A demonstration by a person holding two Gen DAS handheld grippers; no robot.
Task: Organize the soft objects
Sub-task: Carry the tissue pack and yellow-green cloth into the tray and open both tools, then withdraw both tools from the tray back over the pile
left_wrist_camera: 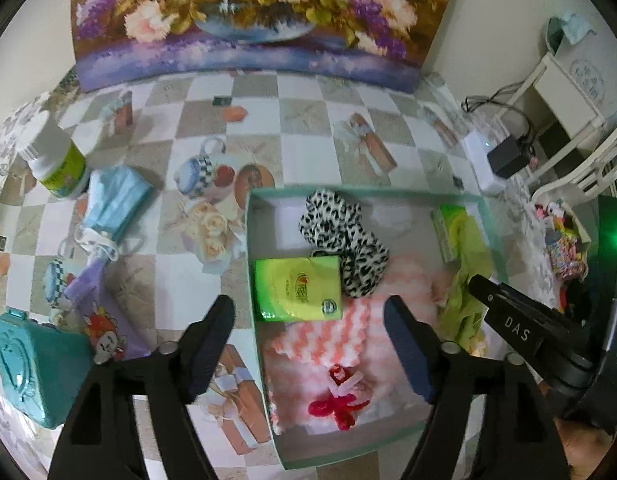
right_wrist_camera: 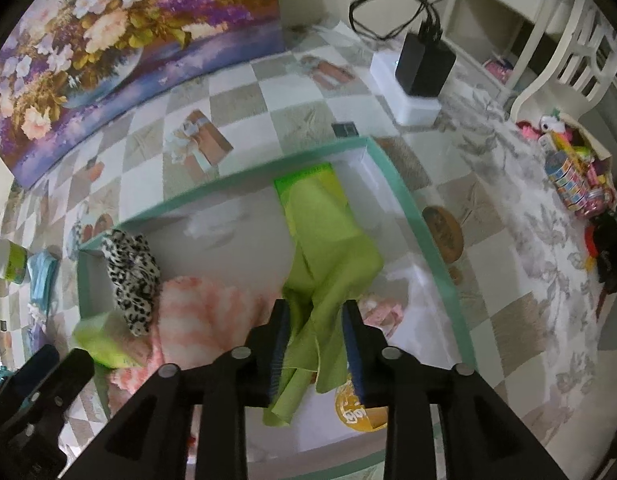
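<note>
Green cloth (right_wrist_camera: 328, 248), pinched by the right gripper (right_wrist_camera: 314, 344), may snag the box (right_wrist_camera: 404, 200) rim; left gripper (left_wrist_camera: 308, 344) hangs apart.

Box (left_wrist_camera: 264, 368) floor looks free behind leopard fabric (left_wrist_camera: 340, 236); elsewhere soft items crowd it.

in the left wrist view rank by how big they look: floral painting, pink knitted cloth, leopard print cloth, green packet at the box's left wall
1. floral painting, by far the largest.
2. pink knitted cloth.
3. leopard print cloth and green packet look about alike, so I would not rank them; the fisheye lens also distorts apparent size.
</note>
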